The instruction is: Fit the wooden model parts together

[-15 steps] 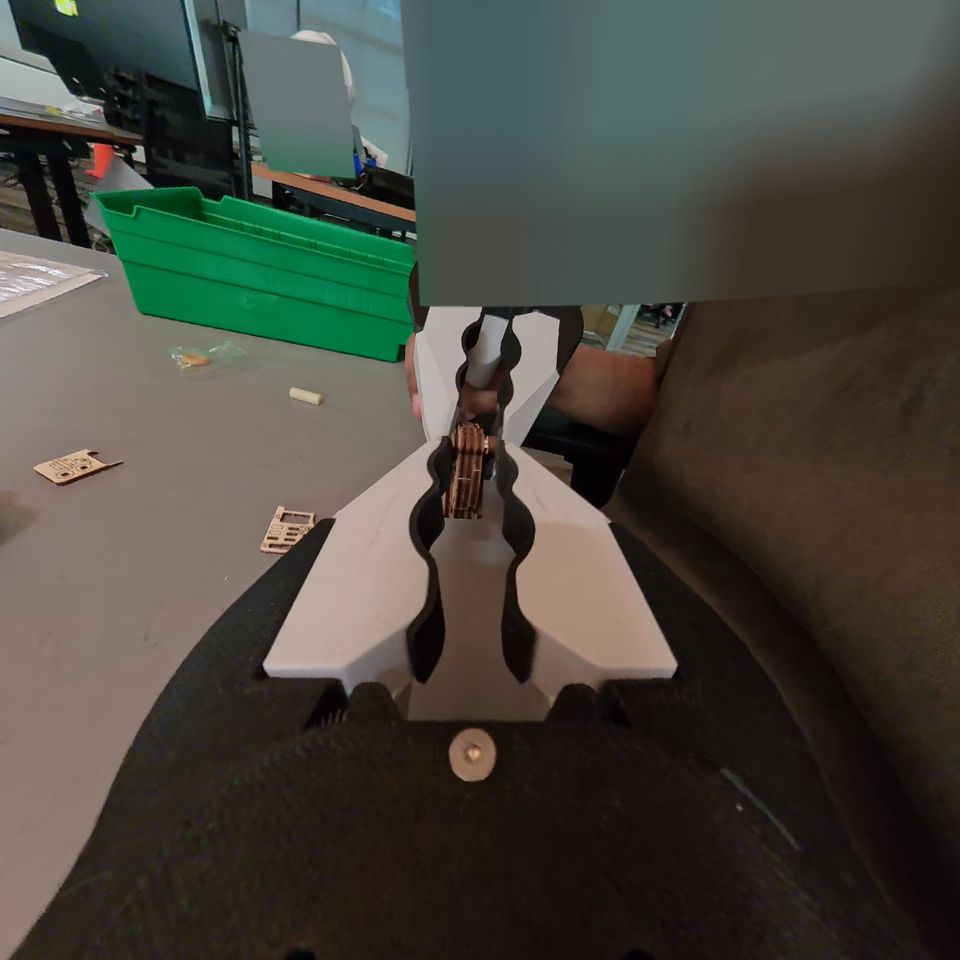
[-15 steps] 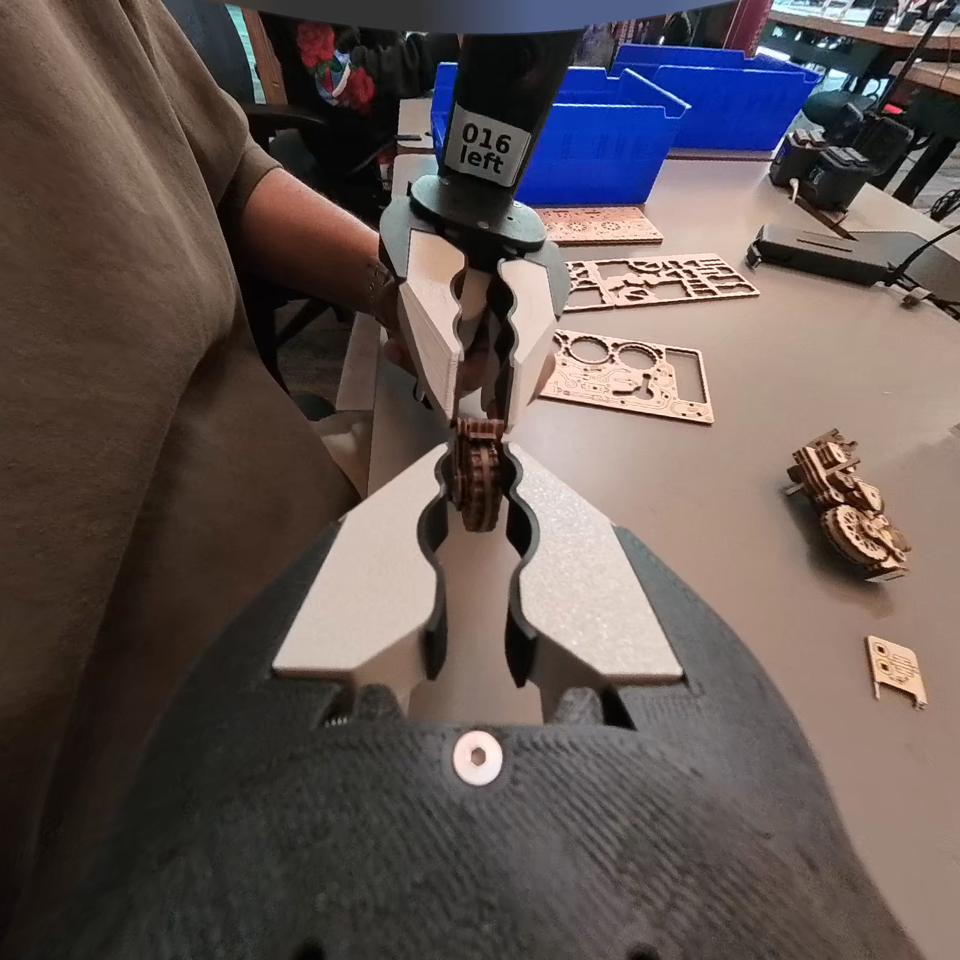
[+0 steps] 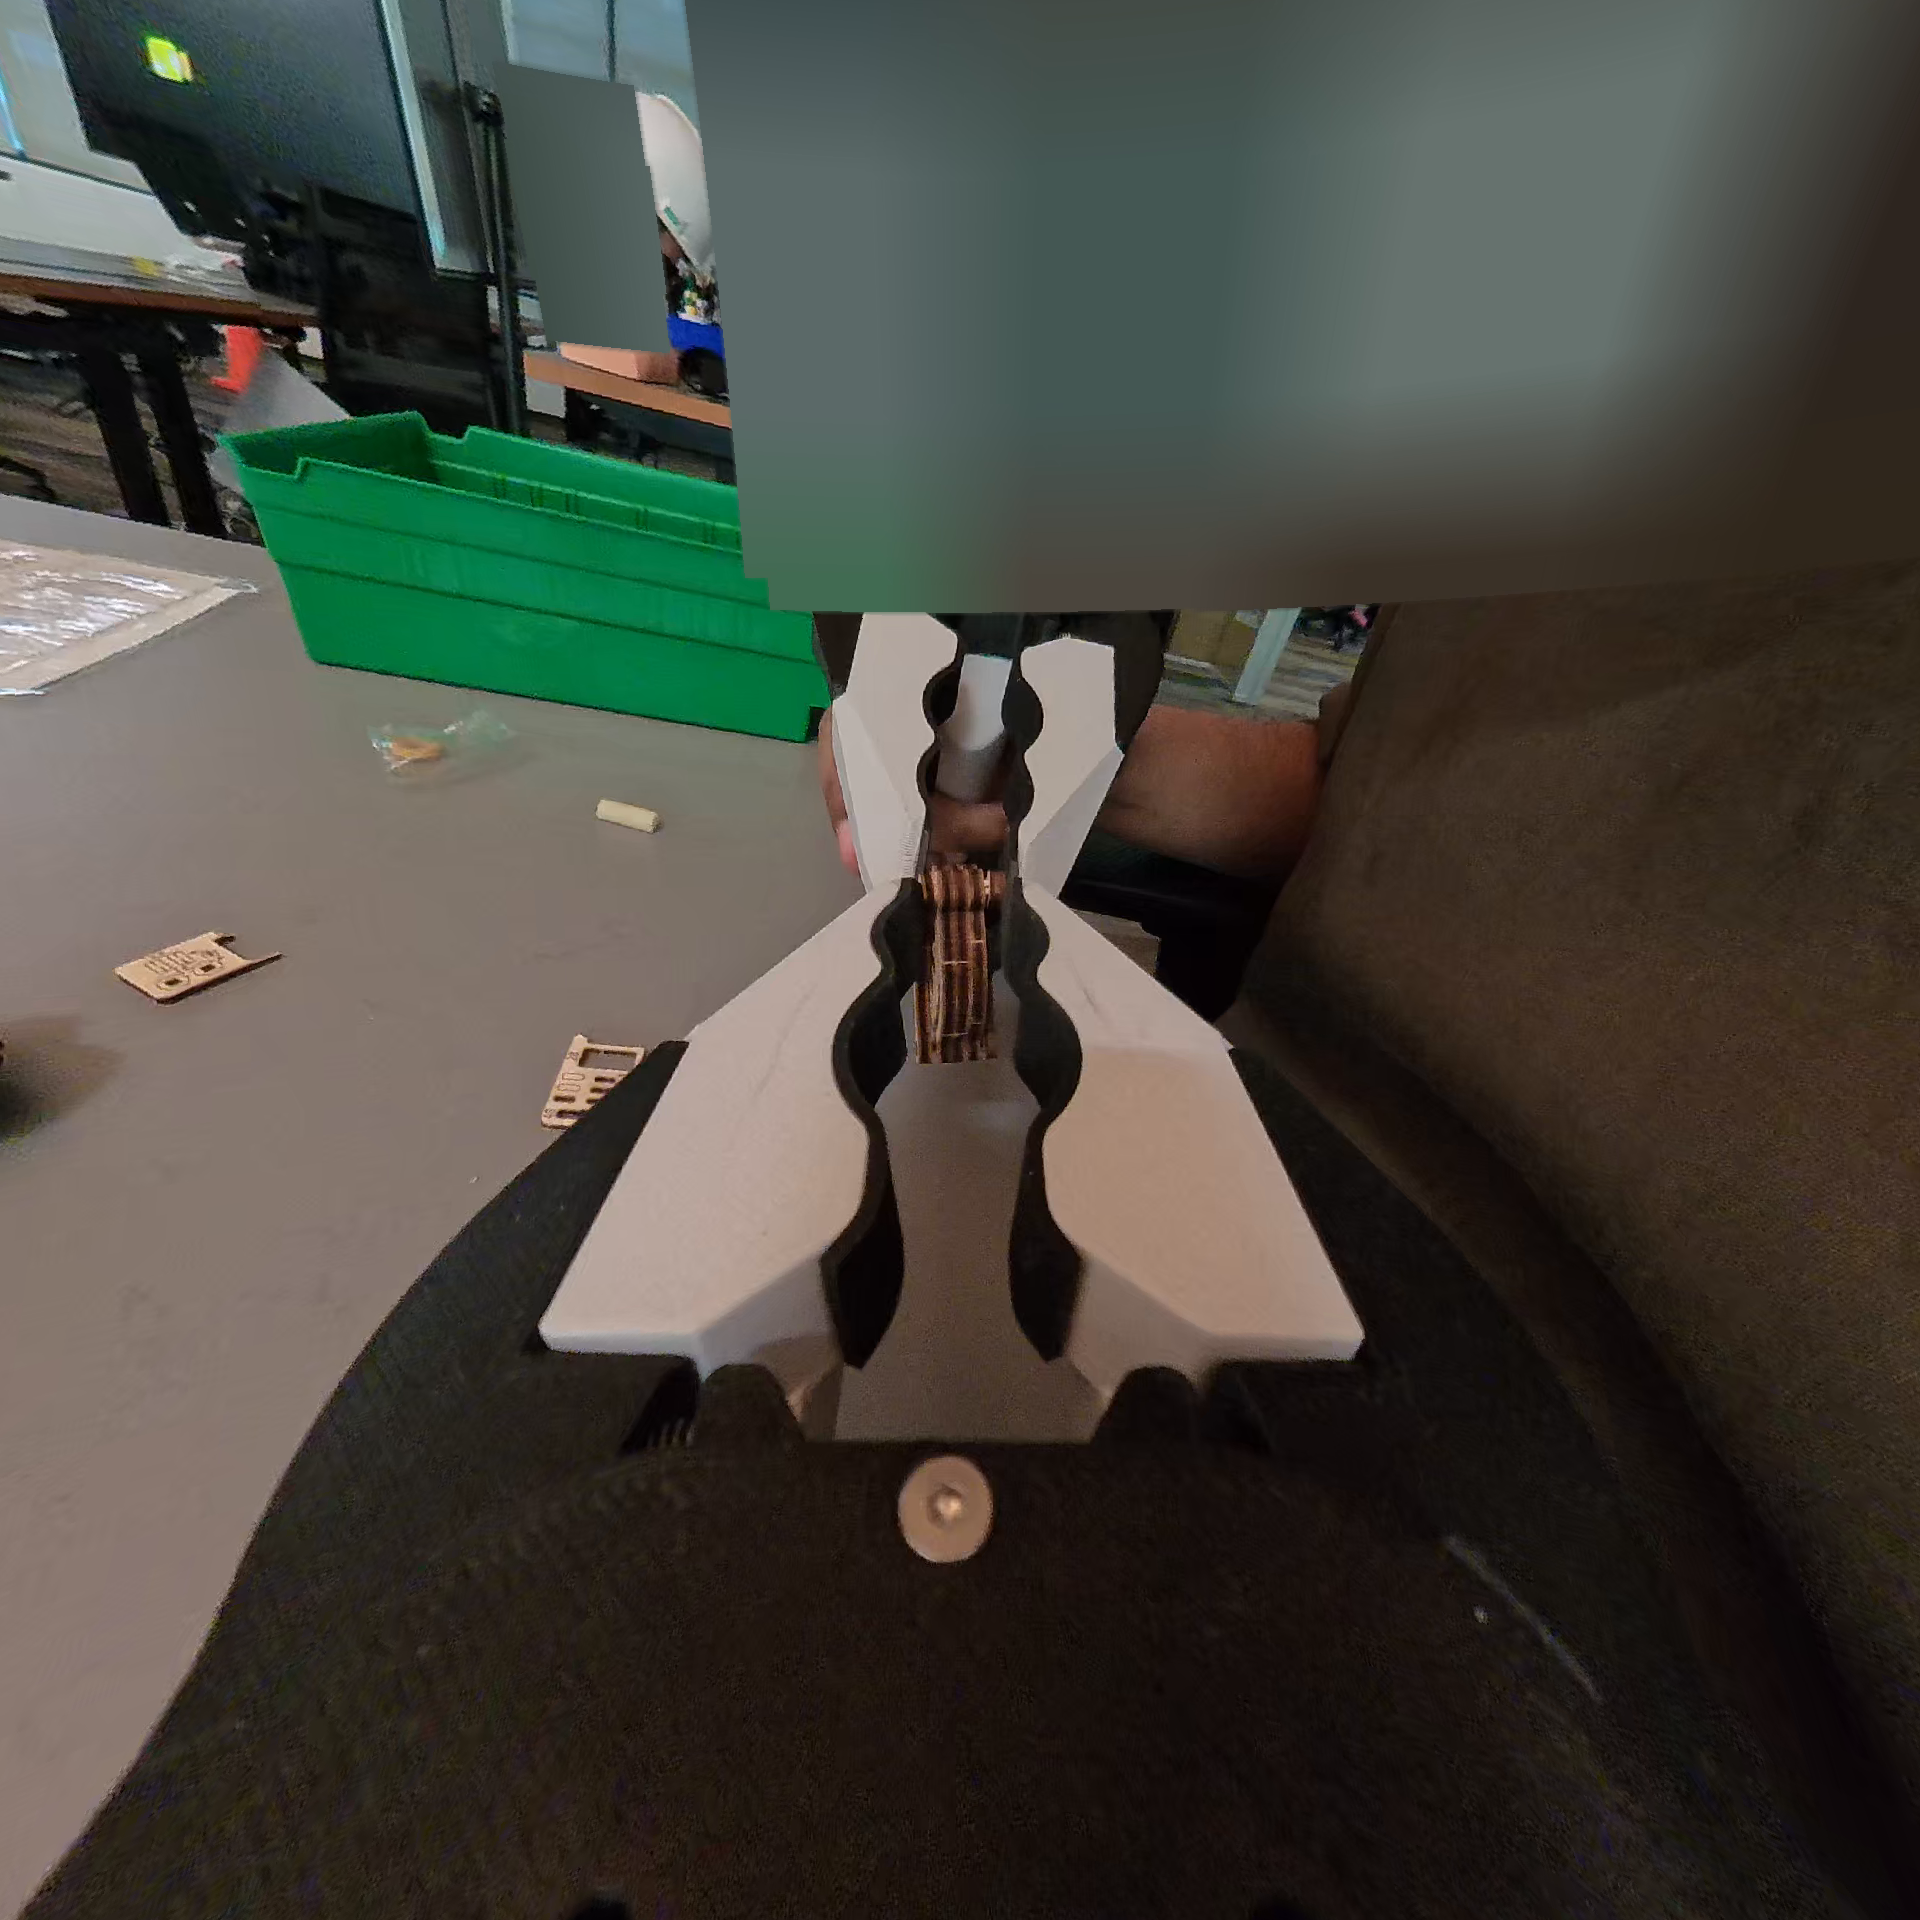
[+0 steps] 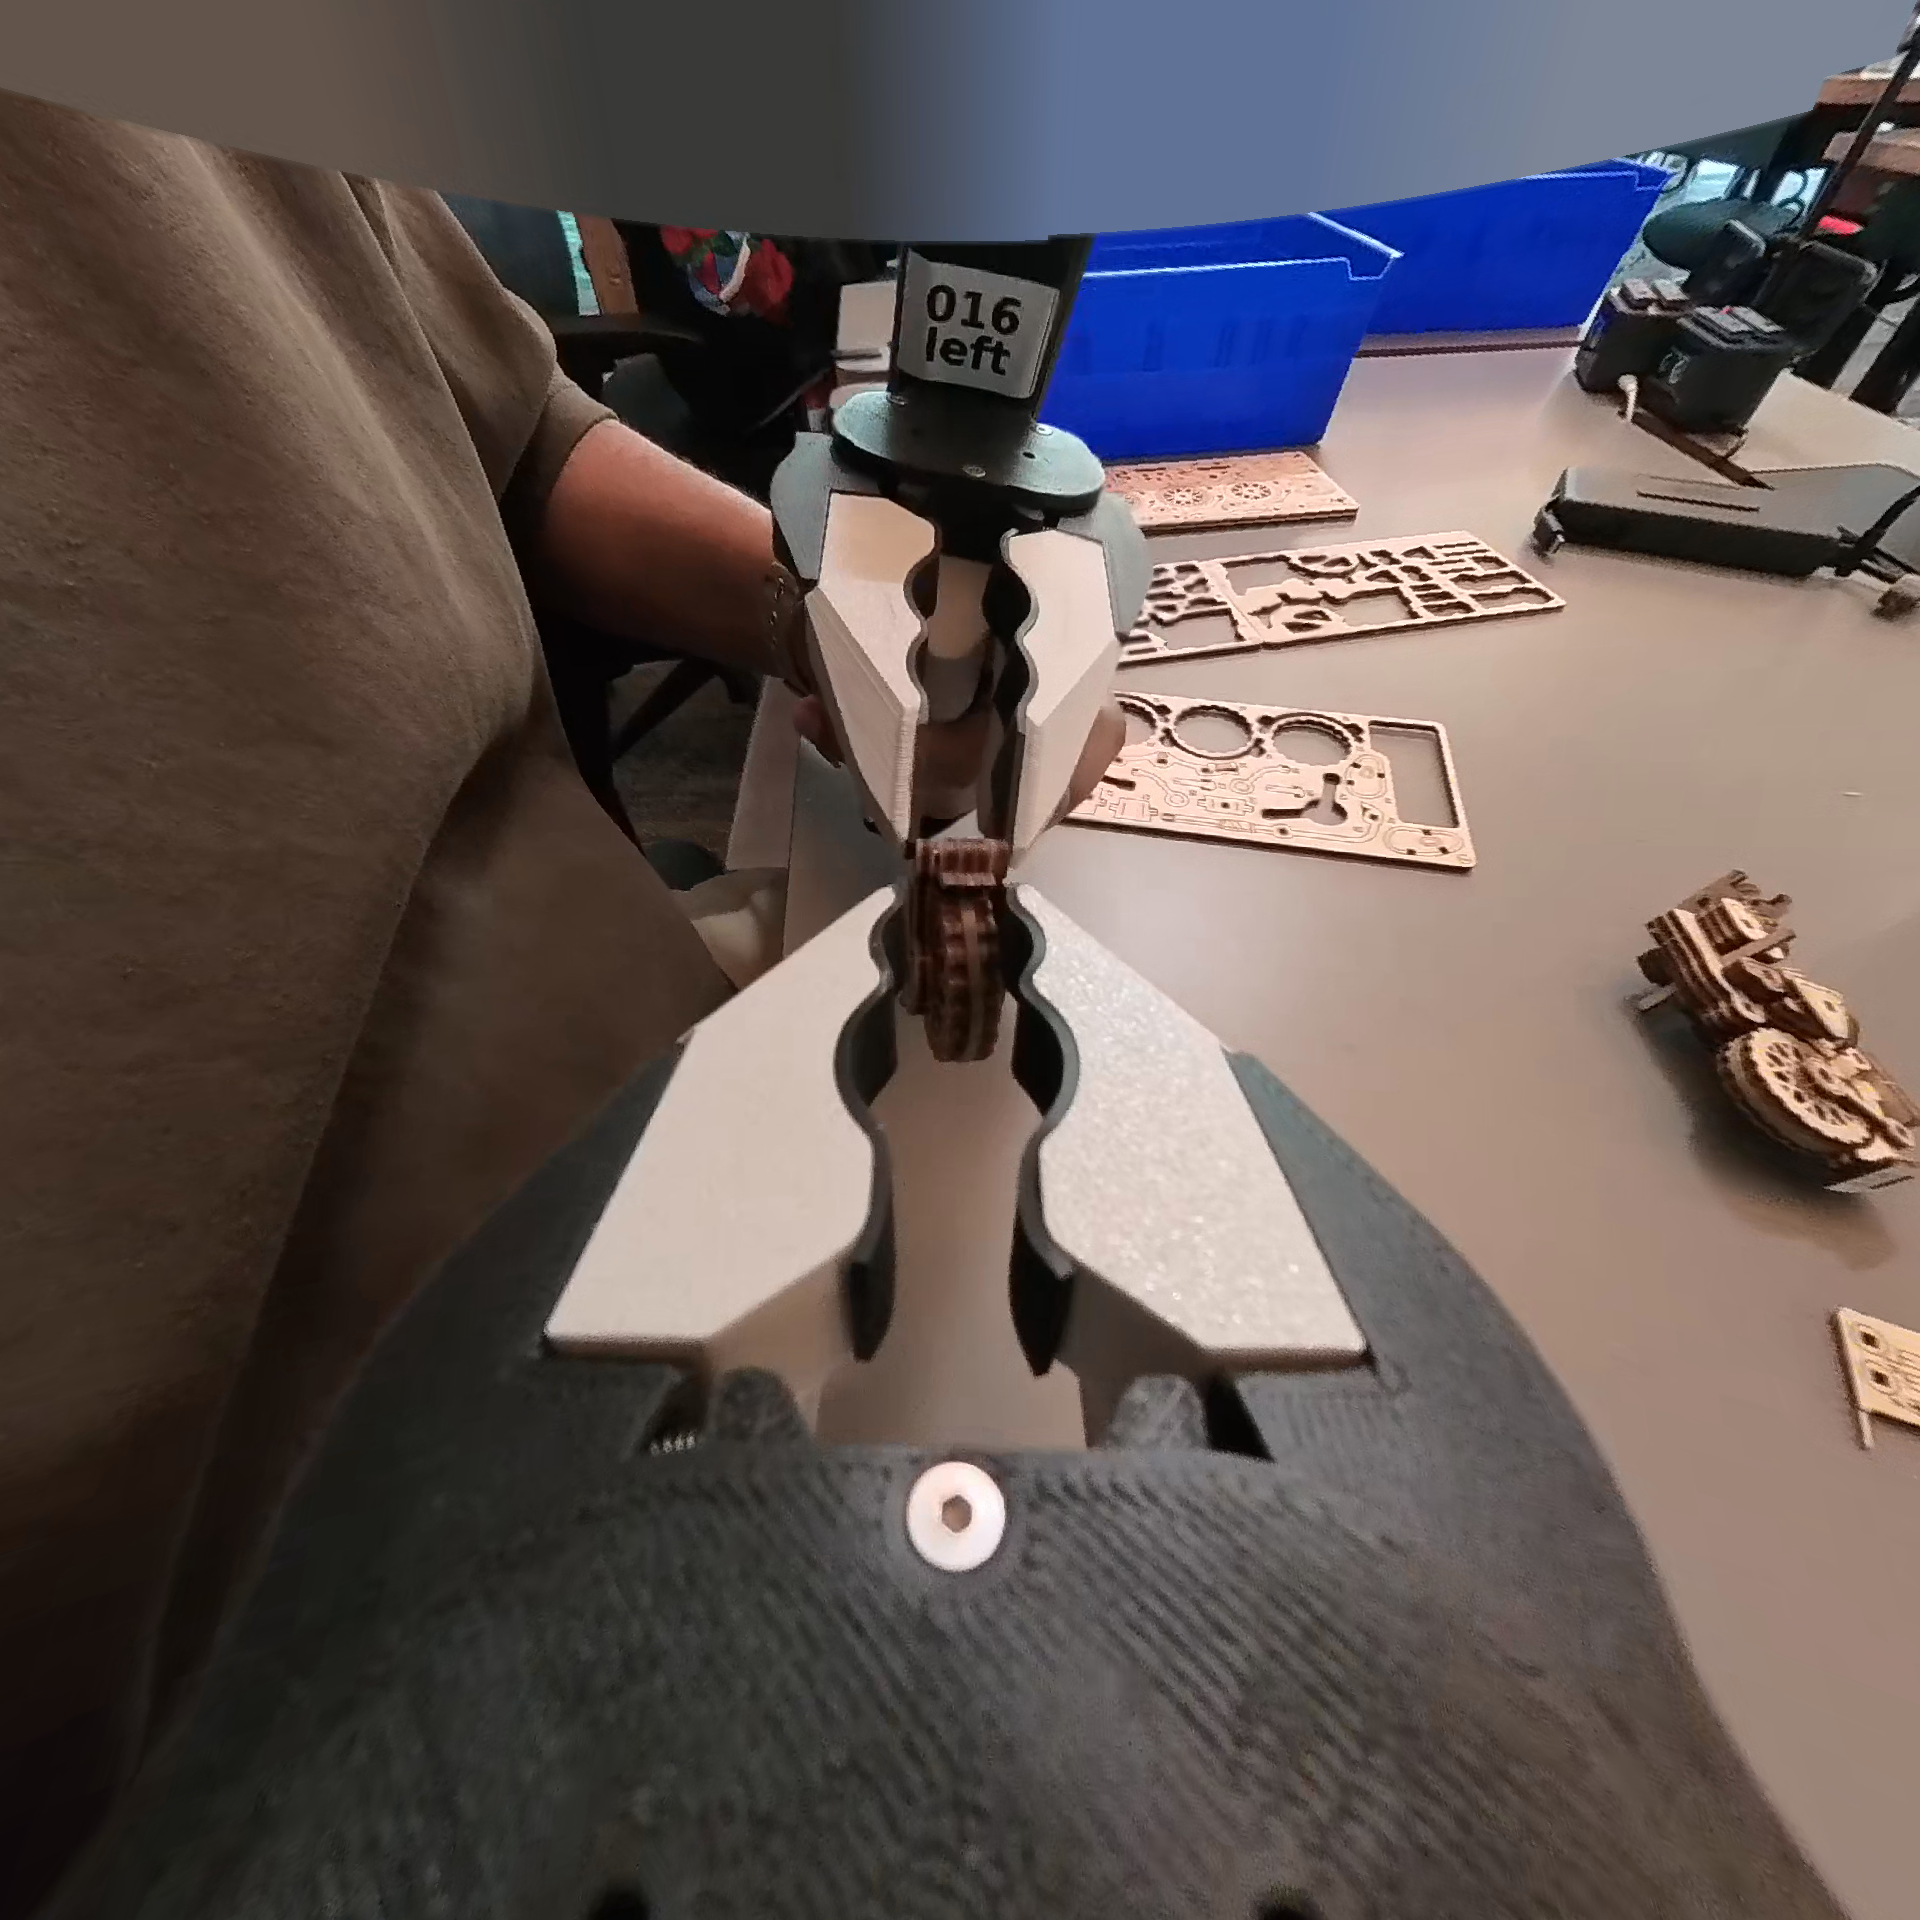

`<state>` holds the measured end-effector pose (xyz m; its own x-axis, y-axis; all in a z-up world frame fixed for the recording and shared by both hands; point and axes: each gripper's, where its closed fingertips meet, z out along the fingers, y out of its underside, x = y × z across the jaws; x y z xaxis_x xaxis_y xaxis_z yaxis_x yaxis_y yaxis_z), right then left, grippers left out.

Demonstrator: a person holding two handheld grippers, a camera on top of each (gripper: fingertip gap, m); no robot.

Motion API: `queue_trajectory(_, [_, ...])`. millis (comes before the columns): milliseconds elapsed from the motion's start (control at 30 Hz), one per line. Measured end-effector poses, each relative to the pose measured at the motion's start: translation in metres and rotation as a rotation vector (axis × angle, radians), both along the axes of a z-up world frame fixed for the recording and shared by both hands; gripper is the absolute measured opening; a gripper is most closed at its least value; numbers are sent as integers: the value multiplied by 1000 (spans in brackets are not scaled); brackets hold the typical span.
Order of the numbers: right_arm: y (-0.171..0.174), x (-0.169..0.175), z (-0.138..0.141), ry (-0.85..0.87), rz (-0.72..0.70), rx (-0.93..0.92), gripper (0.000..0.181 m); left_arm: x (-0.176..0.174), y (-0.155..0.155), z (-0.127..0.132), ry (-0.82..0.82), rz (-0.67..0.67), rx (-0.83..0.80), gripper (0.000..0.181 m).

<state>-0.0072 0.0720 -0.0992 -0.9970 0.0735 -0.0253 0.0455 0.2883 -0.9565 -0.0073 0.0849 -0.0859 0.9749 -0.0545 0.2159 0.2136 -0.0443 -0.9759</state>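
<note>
At frame centre, above the table [image 4: 1558, 935], the left gripper [image 3: 961, 894] and right gripper [image 4: 956, 904] are meeting tip to tip, both jaws clenching the small layered wooden wheel assembly [image 4: 954, 966]. It is looking light, stiff and brittle; gripping its flat faces seems safest.

Between both claw tips sits a layered plywood wheel [image 4: 956, 956], edges scorched dark; the right claw [image 4: 954, 914] has matt grainy grey plastic fingers; right of it the counter [image 4: 1455, 987] is smooth, matt grey
</note>
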Motion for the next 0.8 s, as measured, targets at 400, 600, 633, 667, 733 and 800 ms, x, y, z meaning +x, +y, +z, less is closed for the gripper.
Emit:
queue_trajectory(400, [0, 6, 3, -101, 57, -48, 16, 6, -1, -2, 28, -37, -6, 12])
queue_trajectory(600, [1, 8, 2, -152, 83, -61, 14, 8, 0, -3, 21, -54, -9, 12])
queue_trajectory(633, [2, 9, 2, -157, 87, -58, 14, 9, 0, -4, 23, -55, -11, 12])
queue_trajectory(667, [2, 10, 1, -161, 92, -55, 14, 9, 0, -4, 24, -58, -13, 12])
queue_trajectory(733, [2, 11, -1, -170, 101, -40, 14, 11, 1, -6, 36, -61, -22, 12])
queue_trajectory(800, [2, 11, -4, -176, 107, -19, 14, 11, 1, -9, 63, -55, -42, 12])
